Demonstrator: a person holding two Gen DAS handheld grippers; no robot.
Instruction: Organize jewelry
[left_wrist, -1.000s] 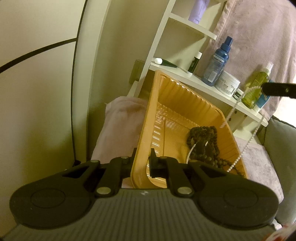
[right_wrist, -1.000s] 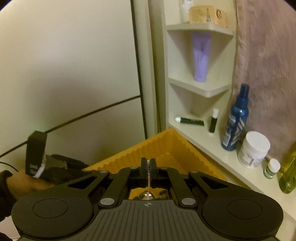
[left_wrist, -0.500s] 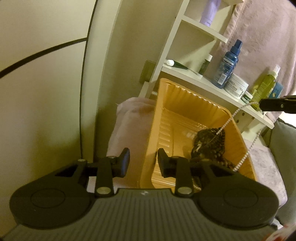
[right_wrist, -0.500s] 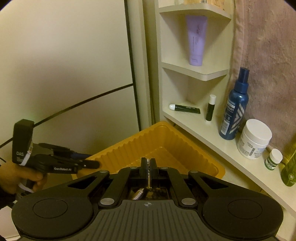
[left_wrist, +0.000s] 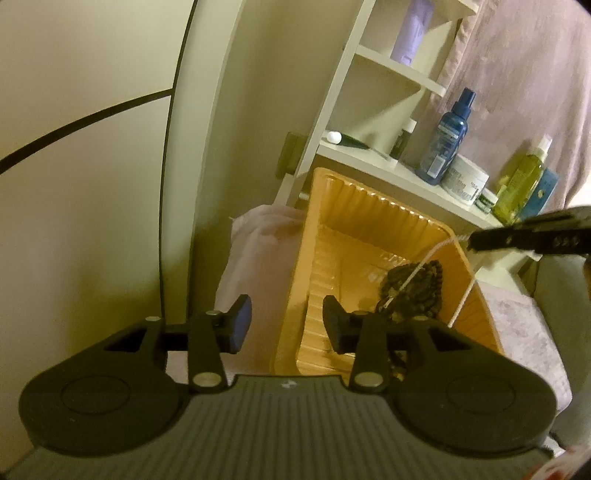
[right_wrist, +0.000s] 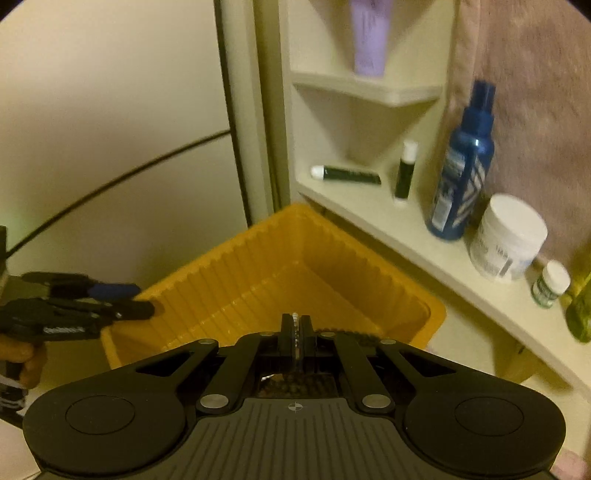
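Note:
An orange ribbed tray (left_wrist: 373, 221) (right_wrist: 258, 273) rests on a pink cloth. A dark bead necklace (left_wrist: 417, 291) lies heaped inside it. My left gripper (left_wrist: 286, 321) (right_wrist: 142, 299) straddles the tray's near left wall. Its jaws are opening and its pads are clear of the wall. My right gripper (right_wrist: 295, 325) (left_wrist: 474, 243) hangs over the tray's right side, shut on a white pearl strand (left_wrist: 424, 263) (right_wrist: 294, 318). The strand drapes down onto the dark beads and over the right wall.
A white corner shelf (right_wrist: 417, 236) behind the tray carries a blue spray bottle (right_wrist: 461, 173), a white jar (right_wrist: 506, 236), a small tube (right_wrist: 351, 173) and a green oil bottle (left_wrist: 517, 184). A pale wall stands to the left. A person's hand (right_wrist: 22, 354) holds the left gripper.
The left jaws have let go of the tray's wall and spread apart. The tray now sits flatter. My right gripper has come down with the pearl strand, which now reaches the dark beads.

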